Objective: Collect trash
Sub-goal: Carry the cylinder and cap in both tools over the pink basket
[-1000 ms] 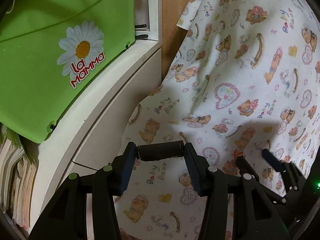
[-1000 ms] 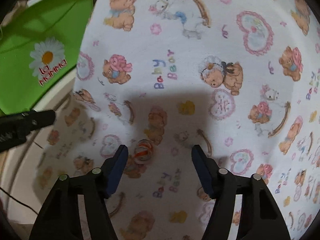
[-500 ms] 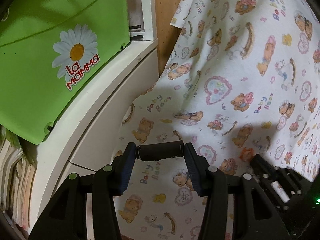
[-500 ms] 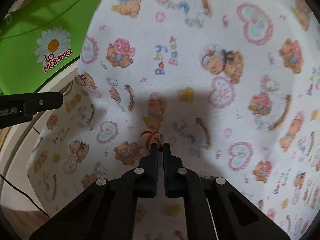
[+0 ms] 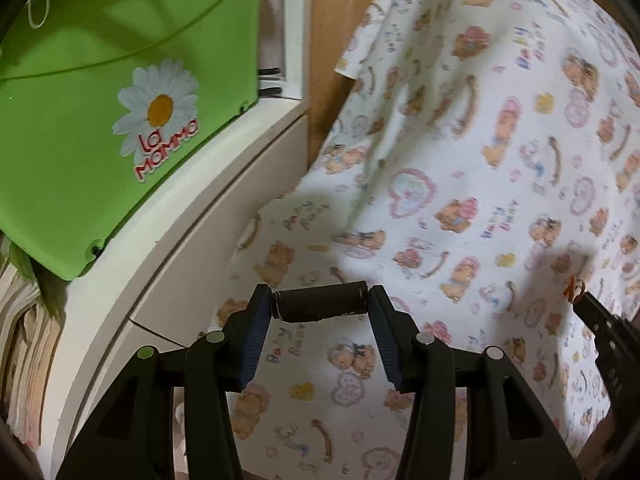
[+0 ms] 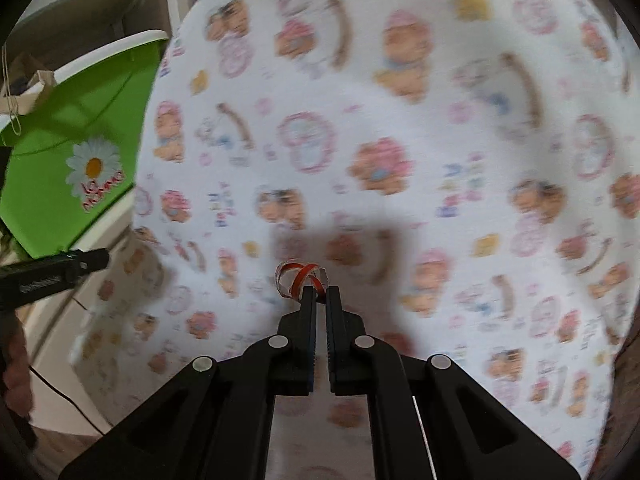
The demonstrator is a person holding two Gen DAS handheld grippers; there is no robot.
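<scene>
Since half a second ago the right gripper (image 6: 319, 294) has stayed pinched on the curled red-and-clear strip (image 6: 298, 280) and has lifted it off the bear-print sheet (image 6: 400, 120), which now shows blurred behind it and with more of its far edge in view. A second ago those fingers stood wide apart with the strip lying on the sheet between them. The left gripper (image 5: 320, 304) has kept its hold throughout, and its view has swung only slightly.

Right wrist view: the two fingers are clenched almost together, and the strip's loops stick out just past and to the left of the fingertips. Their shadow falls on the sheet directly beyond. Far left of the fingers, the tip of the left gripper's dark body pokes in, and beyond it stands the green bin (image 6: 80, 152) with its daisy label.

Left wrist view: the fingers grasp a short dark cylinder (image 5: 319, 301) crosswise, one end against each pad. The sheet (image 5: 480, 160) lies under and beyond it. Far right of the fingers, the right gripper's (image 5: 580, 295) tip shows with the orange strip (image 5: 573, 285) at its end. Left of the fingers runs a white cabinet (image 5: 192, 264), with the green bin (image 5: 100, 128) resting on its top, farther off.
</scene>
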